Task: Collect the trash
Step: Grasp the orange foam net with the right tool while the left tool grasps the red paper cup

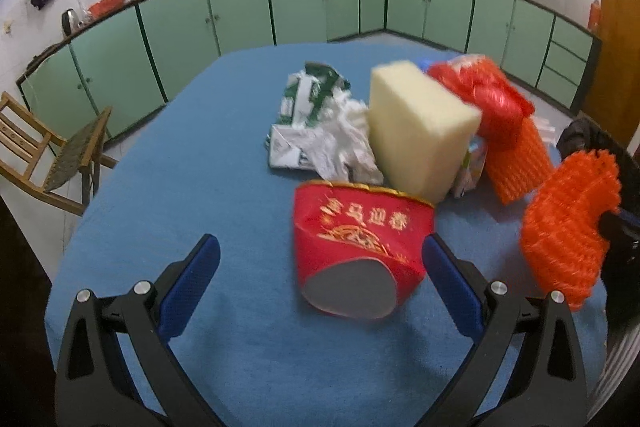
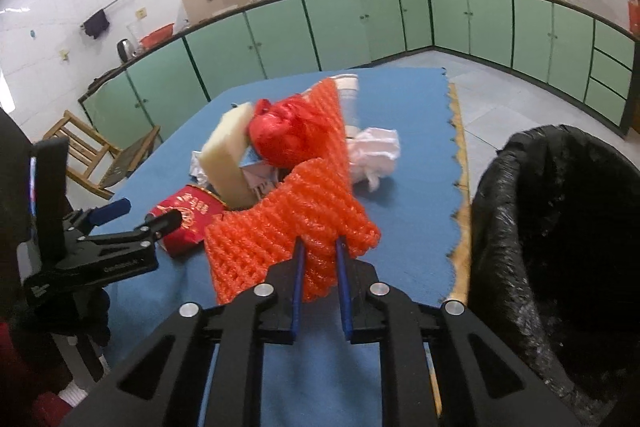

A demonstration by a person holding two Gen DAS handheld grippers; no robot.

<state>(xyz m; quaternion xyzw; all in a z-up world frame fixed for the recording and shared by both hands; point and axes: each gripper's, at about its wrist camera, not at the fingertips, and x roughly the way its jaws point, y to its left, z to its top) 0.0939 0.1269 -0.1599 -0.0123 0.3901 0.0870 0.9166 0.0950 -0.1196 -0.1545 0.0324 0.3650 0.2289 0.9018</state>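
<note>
Trash lies in a pile on the blue table mat [image 1: 240, 131]. A red paper cup [image 1: 360, 247] lies on its side between the fingers of my open left gripper [image 1: 320, 259], which also shows in the right wrist view [image 2: 140, 215]. Behind the cup are a yellow sponge [image 1: 420, 131], crumpled green-and-white packaging [image 1: 312, 123], a red plastic bag [image 1: 492, 95] and an orange foam net [image 1: 520, 163]. My right gripper [image 2: 319, 247] is shut on another orange foam net [image 2: 288, 223], held above the mat; it also shows in the left wrist view [image 1: 568, 223]. A crumpled white tissue [image 2: 376, 151] lies further back.
A bin lined with a black bag [image 2: 560, 227] stands off the table's right edge. A wooden chair [image 1: 52, 155] stands to the left. Green kitchen cabinets [image 1: 240, 11] line the far walls. The mat's right edge [image 2: 456, 155] ends at bare floor tiles.
</note>
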